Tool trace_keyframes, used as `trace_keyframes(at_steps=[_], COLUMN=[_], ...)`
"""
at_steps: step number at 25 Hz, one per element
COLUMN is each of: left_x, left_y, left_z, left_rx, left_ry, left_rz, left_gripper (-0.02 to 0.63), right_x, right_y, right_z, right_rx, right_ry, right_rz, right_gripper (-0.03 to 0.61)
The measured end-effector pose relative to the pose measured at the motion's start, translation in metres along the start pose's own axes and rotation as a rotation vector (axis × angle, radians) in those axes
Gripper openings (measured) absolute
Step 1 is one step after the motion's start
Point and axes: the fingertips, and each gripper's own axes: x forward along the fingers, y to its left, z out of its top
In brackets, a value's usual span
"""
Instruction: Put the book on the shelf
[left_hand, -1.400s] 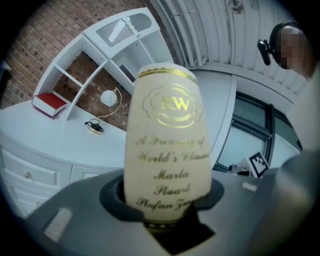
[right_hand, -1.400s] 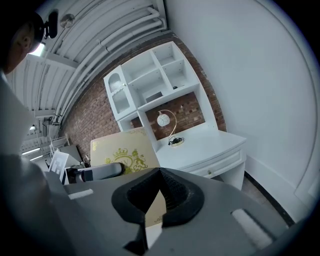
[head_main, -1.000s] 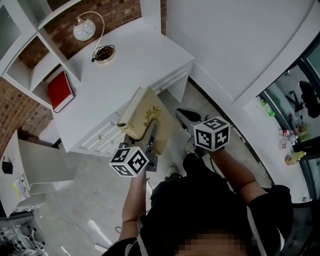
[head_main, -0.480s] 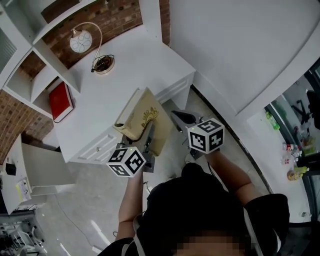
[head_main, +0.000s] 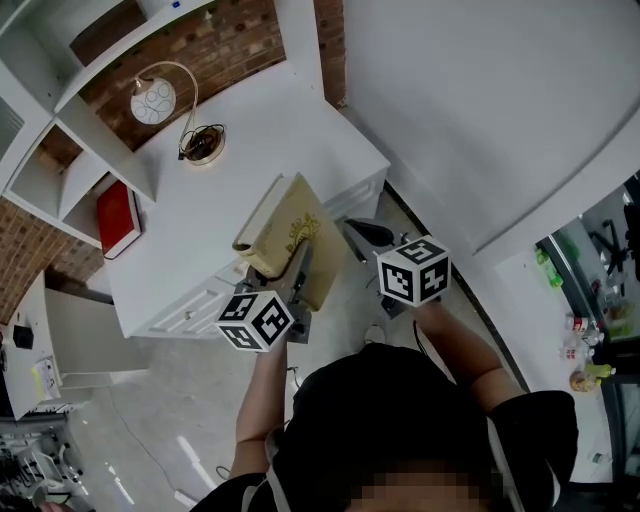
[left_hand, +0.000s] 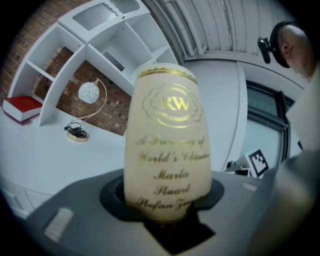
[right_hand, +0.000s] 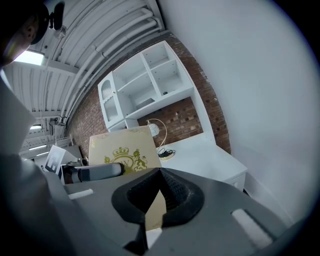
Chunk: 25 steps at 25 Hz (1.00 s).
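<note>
A cream book (head_main: 285, 238) with gold print hangs upright over the front edge of the white desk (head_main: 225, 165), carried between both grippers. My left gripper (head_main: 299, 272) is shut on its spine; the spine (left_hand: 167, 145) fills the left gripper view and stands between the jaws of that gripper (left_hand: 167, 212). My right gripper (head_main: 358, 238) is at the book's right edge. In the right gripper view the cover's (right_hand: 125, 147) lower corner sits in the narrow slot of the right gripper (right_hand: 150, 216). The white shelf unit (head_main: 60, 150) stands at the desk's far left.
A red book (head_main: 115, 215) lies flat in the shelf unit's lowest bay. A round-shaded lamp (head_main: 153, 100) with a coiled cord stands at the back of the desk against the brick wall. A white wall (head_main: 480, 110) bounds the desk's right side.
Both grippers have carried the book forward together, from in front of the drawers to over the desk's front edge. The grip on the book looks the same.
</note>
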Motion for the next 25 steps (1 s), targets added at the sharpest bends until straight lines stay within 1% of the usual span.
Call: trace_keyframes(at_steps=[6, 14, 18, 25], left_x=[0.032, 0.07, 0.081, 0.093], left_y=[-0.007, -0.014, -0.02, -0.02], left_z=[0.006, 0.013, 0.017, 0.017], left_rx=[0.004, 0.027, 0.038, 0.076], left_ry=[-0.022, -0.043, -0.057, -0.045], left_rz=[0.03, 0.098, 0.128, 0.159], left_gripper=[0.212, 0.212, 0.212, 0.215], right_x=[0.006, 0.008, 0.009, 0.018], right_y=[-0.032, -0.069, -0.083, -0.095], right_z=[0.013, 0.03, 0.034, 0.032], right_rx=[-0.028, -0.055, -0.063, -0.056], right_ry=[0.018, 0.025, 0.03, 0.048], right_rz=[0.028, 0.067, 0.089, 0.103], right_gripper=[-0.003, -0.003, -0.003, -0.003])
